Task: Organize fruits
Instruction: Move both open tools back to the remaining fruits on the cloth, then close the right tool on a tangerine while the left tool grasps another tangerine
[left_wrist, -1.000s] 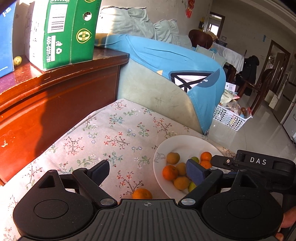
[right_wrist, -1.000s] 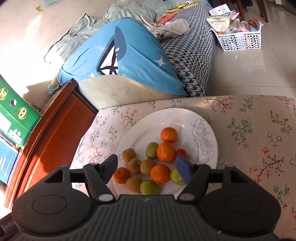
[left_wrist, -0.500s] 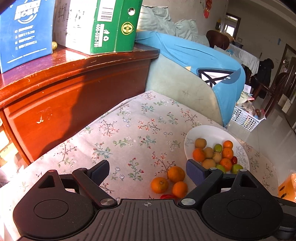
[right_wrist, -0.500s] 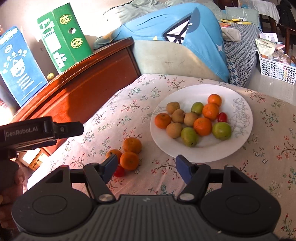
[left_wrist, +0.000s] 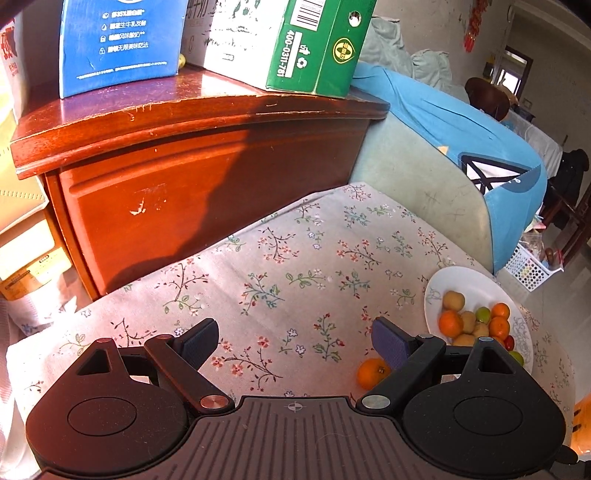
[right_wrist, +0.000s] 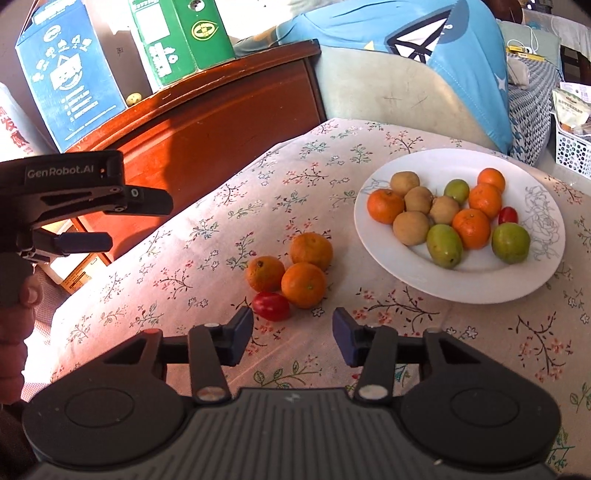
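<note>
A white plate (right_wrist: 480, 288) on the floral cloth holds several oranges, brown kiwis, green fruits and a red tomato. Three loose oranges (right_wrist: 303, 285) and a red tomato (right_wrist: 270, 305) lie on the cloth left of the plate. My right gripper (right_wrist: 292, 334) hovers just in front of them, its jaws closing with nothing between them. In the left wrist view my left gripper (left_wrist: 293, 341) stands wide open over bare cloth, with one loose orange (left_wrist: 371, 373) by its right finger and the plate (left_wrist: 476, 280) beyond. The left gripper (right_wrist: 79, 221) also shows at the left edge of the right wrist view.
A red-brown wooden cabinet (left_wrist: 207, 173) borders the table's far left, carrying a blue box (left_wrist: 122, 40) and a green-white carton (left_wrist: 295, 40). A sofa with a blue cover (right_wrist: 469, 62) stands behind the table. A white basket (left_wrist: 528, 267) sits on the floor.
Both grippers swung left, away from the plate, toward the loose oranges. The right jaws narrowed. The left gripper stayed wide open and the cabinet now fills more of its view.
</note>
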